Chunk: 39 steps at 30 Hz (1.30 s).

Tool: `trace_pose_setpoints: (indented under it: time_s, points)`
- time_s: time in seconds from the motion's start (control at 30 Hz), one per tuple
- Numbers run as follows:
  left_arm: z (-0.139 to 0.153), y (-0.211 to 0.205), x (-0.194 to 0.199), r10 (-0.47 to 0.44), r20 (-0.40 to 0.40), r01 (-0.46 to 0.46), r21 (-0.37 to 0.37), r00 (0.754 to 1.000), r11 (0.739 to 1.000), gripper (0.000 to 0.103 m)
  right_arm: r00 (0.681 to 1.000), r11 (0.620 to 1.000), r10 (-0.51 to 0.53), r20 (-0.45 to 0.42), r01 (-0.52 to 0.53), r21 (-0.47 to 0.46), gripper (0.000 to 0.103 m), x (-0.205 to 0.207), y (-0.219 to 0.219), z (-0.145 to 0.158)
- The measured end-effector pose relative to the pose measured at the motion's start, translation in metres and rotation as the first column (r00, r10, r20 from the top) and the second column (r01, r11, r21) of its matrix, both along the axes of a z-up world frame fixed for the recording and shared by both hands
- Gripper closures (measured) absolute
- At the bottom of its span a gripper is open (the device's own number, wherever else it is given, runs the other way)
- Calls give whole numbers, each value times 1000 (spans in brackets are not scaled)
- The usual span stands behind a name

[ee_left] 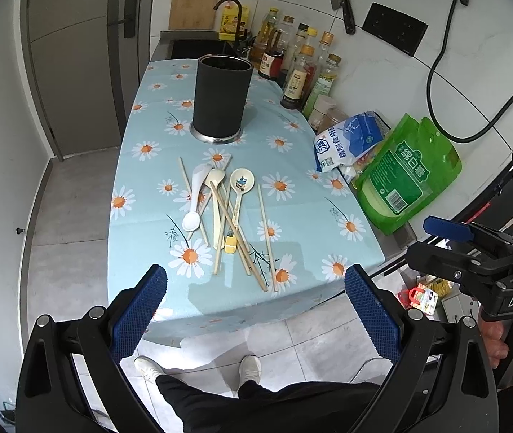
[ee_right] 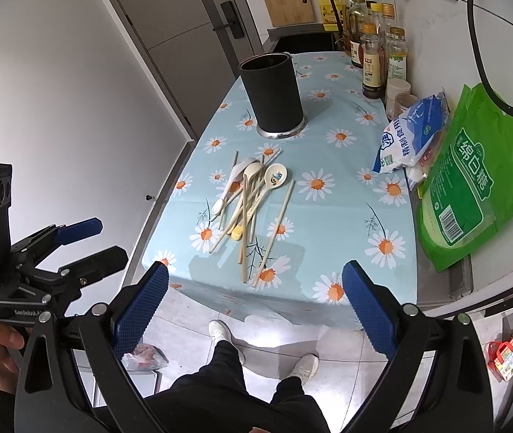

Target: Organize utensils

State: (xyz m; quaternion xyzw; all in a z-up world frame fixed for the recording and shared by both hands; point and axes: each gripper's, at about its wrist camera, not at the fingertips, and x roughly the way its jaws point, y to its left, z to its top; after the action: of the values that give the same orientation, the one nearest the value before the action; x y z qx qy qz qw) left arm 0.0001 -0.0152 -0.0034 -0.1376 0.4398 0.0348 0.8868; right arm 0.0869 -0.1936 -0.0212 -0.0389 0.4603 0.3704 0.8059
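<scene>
Both blue-padded grippers, left gripper and right gripper, hang spread wide and empty above the daisy-print tablecloth, the heap of wooden chopsticks and ceramic spoons apparently unsorted, well short of the tall black cylindrical holder.

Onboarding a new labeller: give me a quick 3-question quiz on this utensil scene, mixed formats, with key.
1. True or false: the black utensil holder already has chopsticks standing in it.
2. Multiple choice: the spoon with the cartoon print lies A) in the holder, B) in the pile of spoons and chopsticks on the daisy tablecloth, C) in the left gripper.
3. Fill in: both the left gripper and the right gripper are ____ and hold nothing.

Key: 1 false; 2 B; 3 open.
</scene>
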Motion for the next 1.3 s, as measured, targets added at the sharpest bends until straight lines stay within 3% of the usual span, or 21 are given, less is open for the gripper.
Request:
trace_pose_setpoints:
  time_s: [0.63,0.9,1.3]
  points:
    - [1,-5,6,32,-28,-32,0,999,999,7,999,1000,29,-46,-29,4,7,11,-3,-7]
    - [-4,-4,10,36,-74,-37,-15,997,999,7,996,999,48,-78,-49,-5,8,17,1,-14]
    - [-32,36,33,38,-126,-51,-97,991,994,7,978,997,48,-201,-59,-52,37,49,36,-42]
